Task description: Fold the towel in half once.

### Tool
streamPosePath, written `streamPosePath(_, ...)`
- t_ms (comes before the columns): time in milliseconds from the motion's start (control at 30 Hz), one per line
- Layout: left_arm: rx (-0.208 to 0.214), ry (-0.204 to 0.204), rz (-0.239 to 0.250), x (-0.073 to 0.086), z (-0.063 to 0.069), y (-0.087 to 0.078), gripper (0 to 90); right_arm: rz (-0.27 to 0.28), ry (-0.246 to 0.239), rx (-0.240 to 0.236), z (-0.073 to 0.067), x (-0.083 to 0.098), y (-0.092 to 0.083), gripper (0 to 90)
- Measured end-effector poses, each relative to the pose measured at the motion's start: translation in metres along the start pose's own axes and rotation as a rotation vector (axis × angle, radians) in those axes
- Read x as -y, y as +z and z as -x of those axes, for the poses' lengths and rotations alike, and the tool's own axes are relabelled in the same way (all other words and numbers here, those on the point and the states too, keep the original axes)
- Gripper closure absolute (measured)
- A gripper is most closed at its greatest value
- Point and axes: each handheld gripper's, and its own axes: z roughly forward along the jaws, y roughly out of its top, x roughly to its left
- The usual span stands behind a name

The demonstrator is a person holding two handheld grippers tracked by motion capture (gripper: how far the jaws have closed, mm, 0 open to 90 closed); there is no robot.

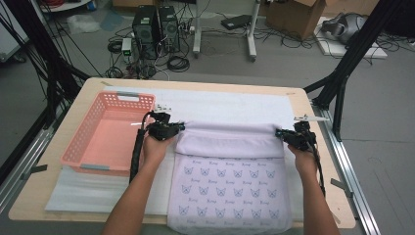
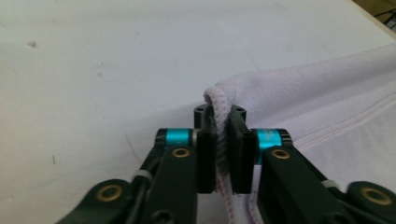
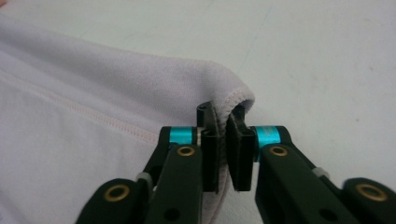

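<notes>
- High view: cloth (image 1: 230, 176) lies mid-worktop (image 1: 44, 196), far edge folded back toward the near side, the fold's long axis running left-right. Left gripper (image 1: 177, 128) at the fold's left corner, right gripper (image 1: 280, 132) at its right corner. Pink basket (image 1: 80, 147) sits left.
- Left gripper view: hem between the fingers (image 2: 208, 154), a slight gap showing, grip loosening.
- Right gripper view: hem corner between the fingers (image 3: 211, 154), parted, not pinching.

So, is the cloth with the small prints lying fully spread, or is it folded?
Folded in part. The far end of the cloth is turned back toward the person, so a plain band covers the printed face; the near part lies flat.
</notes>
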Motion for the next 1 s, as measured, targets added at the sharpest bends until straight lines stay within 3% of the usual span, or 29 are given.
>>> streamPosePath(33, 0.001, 0.0, -0.004, 0.002, 0.0, -0.001, 64.4, 0.003, 0.019, 0.014, 0.0, 0.0, 0.0, 65.5)
streamPosePath(100, 0.007, 0.004, 0.01, 0.005, 0.002, -0.004, 56.4, 0.006, 0.067, 0.0, 0.003, 0.001, -0.002, 57.9)
streamPosePath(200, 0.036, 0.017, 0.016, 0.012, 0.004, -0.007, 55.4, -0.01, 0.084, -0.015, 0.006, 0.004, -0.01, 57.0)
streamPosePath(300, 0.059, 0.011, -0.044, 0.019, 0.006, -0.003, 52.8, -0.015, 0.088, -0.04, 0.007, 0.011, -0.017, 60.5)
streamPosePath(333, 0.059, 0.016, -0.032, 0.021, 0.007, -0.003, 53.1, -0.028, 0.091, -0.052, 0.007, 0.014, -0.018, 61.0)
streamPosePath(367, 0.058, 0.015, -0.012, 0.024, 0.009, -0.004, 54.3, -0.038, 0.089, -0.052, 0.007, 0.017, -0.018, 61.0)
streamPosePath(467, 0.07, 0.012, -0.04, 0.032, 0.011, 0.0, 57.5, -0.074, 0.095, -0.079, 0.005, 0.025, -0.016, 62.1)
streamPosePath(567, 0.068, 0.015, -0.022, 0.038, 0.013, -0.002, 64.4, -0.086, 0.082, -0.097, 0.003, 0.03, -0.014, 67.9)
streamPosePath(633, 0.063, 0.032, -0.034, 0.04, 0.014, -0.004, 76.7, -0.101, 0.056, -0.093, 0.002, 0.032, -0.013, 81.5)
streamPosePath(700, 0.062, 0.046, -0.029, 0.041, 0.016, -0.007, 81.8, -0.101, 0.042, -0.088, 0.0, 0.034, -0.014, 86.5)
streamPosePath(833, 0.085, 0.049, -0.012, 0.042, 0.019, -0.015, 82.9, -0.083, 0.034, -0.083, -0.003, 0.037, -0.021, 86.9)
streamPosePath(1000, 0.127, 0.072, 0.058, 0.046, 0.024, -0.036, 82.6, -0.047, 0.023, -0.102, -0.006, 0.046, -0.037, 86.9)
